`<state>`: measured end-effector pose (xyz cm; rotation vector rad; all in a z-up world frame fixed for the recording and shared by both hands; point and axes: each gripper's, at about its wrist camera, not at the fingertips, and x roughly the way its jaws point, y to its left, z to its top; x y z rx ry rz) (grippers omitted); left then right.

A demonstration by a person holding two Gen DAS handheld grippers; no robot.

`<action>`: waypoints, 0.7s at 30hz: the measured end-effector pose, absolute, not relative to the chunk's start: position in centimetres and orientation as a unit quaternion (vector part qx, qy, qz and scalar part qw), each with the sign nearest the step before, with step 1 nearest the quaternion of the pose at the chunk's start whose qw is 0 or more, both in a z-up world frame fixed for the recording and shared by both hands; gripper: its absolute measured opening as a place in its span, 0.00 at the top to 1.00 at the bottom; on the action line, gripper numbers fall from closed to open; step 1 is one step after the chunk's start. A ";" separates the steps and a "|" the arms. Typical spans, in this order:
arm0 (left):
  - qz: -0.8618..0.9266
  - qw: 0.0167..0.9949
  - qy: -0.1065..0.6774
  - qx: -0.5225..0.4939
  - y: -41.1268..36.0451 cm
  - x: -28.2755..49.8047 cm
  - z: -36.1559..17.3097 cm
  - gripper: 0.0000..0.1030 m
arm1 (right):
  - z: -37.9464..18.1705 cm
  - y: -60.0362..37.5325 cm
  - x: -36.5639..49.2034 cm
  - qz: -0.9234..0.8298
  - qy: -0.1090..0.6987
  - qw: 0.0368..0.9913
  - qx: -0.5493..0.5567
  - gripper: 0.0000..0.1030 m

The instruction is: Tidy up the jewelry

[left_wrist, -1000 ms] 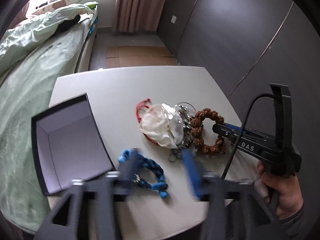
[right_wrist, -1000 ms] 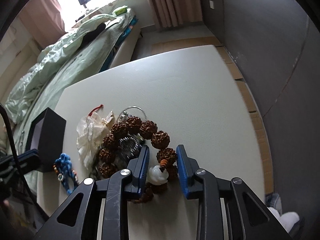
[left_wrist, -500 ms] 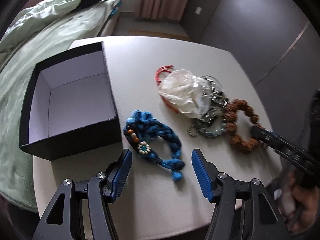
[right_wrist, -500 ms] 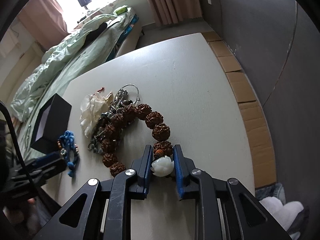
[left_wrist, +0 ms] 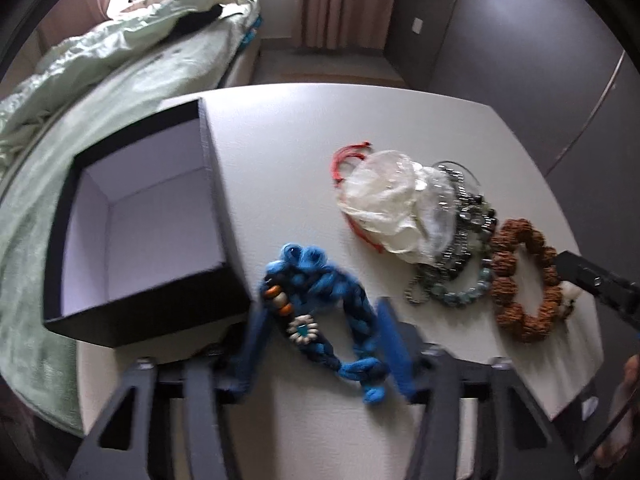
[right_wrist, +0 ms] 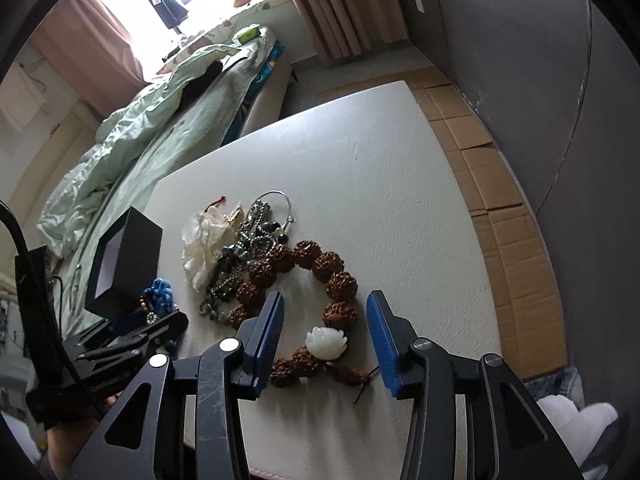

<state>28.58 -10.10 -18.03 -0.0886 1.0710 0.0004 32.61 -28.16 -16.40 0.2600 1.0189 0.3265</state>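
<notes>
A blue braided bracelet (left_wrist: pixel 320 304) lies on the white table (left_wrist: pixel 280 152) next to an open black box (left_wrist: pixel 132 216). My left gripper (left_wrist: pixel 320 344) is open, its blurred fingers on either side of the bracelet. A brown bead bracelet (right_wrist: pixel 320 280) with a white flower bead (right_wrist: pixel 325 343) lies flat on the table. My right gripper (right_wrist: pixel 325 332) is open and empty, its fingers either side of the flower bead. The brown bracelet (left_wrist: pixel 520 276) also shows in the left wrist view.
A white fabric flower with red cord (left_wrist: pixel 388 208) and a heap of grey-green beads and metal chain (left_wrist: pixel 460 240) lie between the two bracelets. A bed with green bedding (right_wrist: pixel 160 120) stands left of the table. Cardboard (right_wrist: pixel 500 200) covers the floor on the right.
My right gripper has opened and let go of the white flower bead. My left gripper has moved forward so its fingers straddle the blue bracelet.
</notes>
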 end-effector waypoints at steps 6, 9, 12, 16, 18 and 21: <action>-0.020 0.851 0.519 -0.072 -8.1 28.5 -18.0 0.91 | -16.4 -28.2 33.8 0.161 0.492 0.847 0.119 0.58; -0.032 0.853 0.514 -0.081 -8.0 28.2 -17.6 0.91 | -16.5 -27.8 34.7 0.161 0.503 0.844 0.094 0.58; -0.044 0.856 0.509 -0.084 -8.3 27.6 -17.0 0.91 | -16.8 -27.6 35.8 0.162 0.515 0.838 0.083 0.58; -0.054 0.860 0.499 -0.087 -8.6 27.0 -16.1 0.91 | -17.1 -26.7 36.7 0.163 0.533 0.829 0.041 0.58; -0.059 0.863 0.494 -0.090 -8.6 26.9 -15.5 0.91 | -17.0 -26.0 36.8 0.160 0.539 0.827 0.011 0.58; -0.067 0.866 0.485 -0.096 -8.5 26.6 -14.6 0.91 | -17.0 -24.7 36.6 0.158 0.543 0.823 -0.041 0.64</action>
